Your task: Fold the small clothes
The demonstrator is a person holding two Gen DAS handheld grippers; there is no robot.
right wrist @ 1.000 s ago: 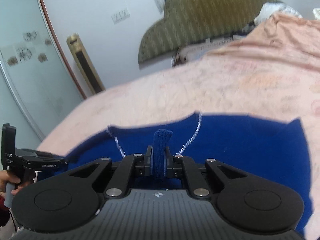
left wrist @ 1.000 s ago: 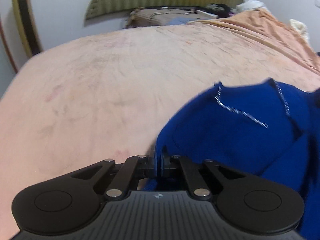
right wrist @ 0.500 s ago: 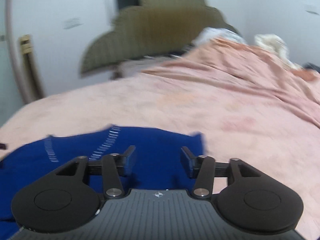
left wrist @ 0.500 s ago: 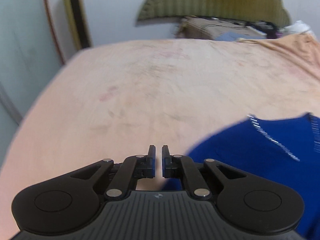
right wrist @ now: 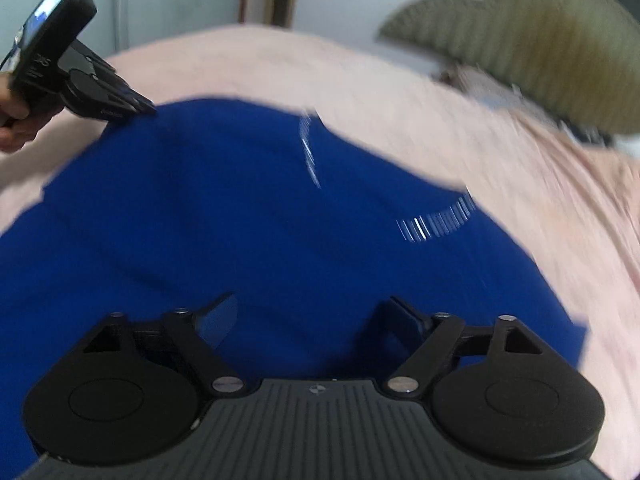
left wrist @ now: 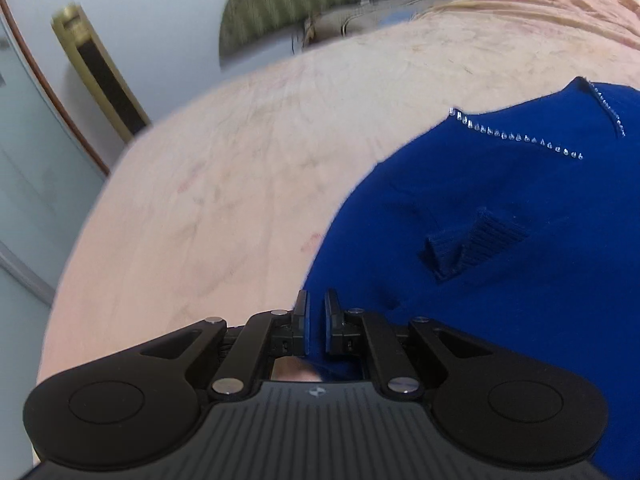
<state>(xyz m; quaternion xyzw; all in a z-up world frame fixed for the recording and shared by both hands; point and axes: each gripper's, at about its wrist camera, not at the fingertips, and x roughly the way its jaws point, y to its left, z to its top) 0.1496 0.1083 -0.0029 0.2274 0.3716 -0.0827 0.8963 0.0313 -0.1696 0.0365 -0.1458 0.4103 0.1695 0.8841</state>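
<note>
— What is seen at the left side?

— The left gripper (left wrist: pixel 316 320) is found at the left edge of the blue garment (left wrist: pixel 500 280), its jaws nearly closed, with only a narrow slit left between the pads. A second ago a fold of the blue cloth was pinched there; now nothing can be seen held, though blue fabric lies right under the fingertips, so contact cannot be ruled out.

— And the garment itself?

— It is spread flat on the pink bedspread (left wrist: pixel 240 200), neckline with its row of shiny studs (left wrist: pixel 516 136) turned toward the headboard (left wrist: pixel 304 4). A ribbed cuff (left wrist: pixel 476 244) is laid inward across the middle of the body, which was not so before: a sleeve appears to have been folded in and released.

— What is shown on the right?

— The right gripper (right wrist: pixel 310 316) is held above the lower part of the garment (right wrist: pixel 240 220), jaws spread wide and empty, where a second ago a ribbed edge was clamped. The view is blurred by motion.

— What is meant for the task?

— One fold is judged done and both holds given up; a fresh grasp is probably needed, likely at the hem or side, before the next fold.
</note>
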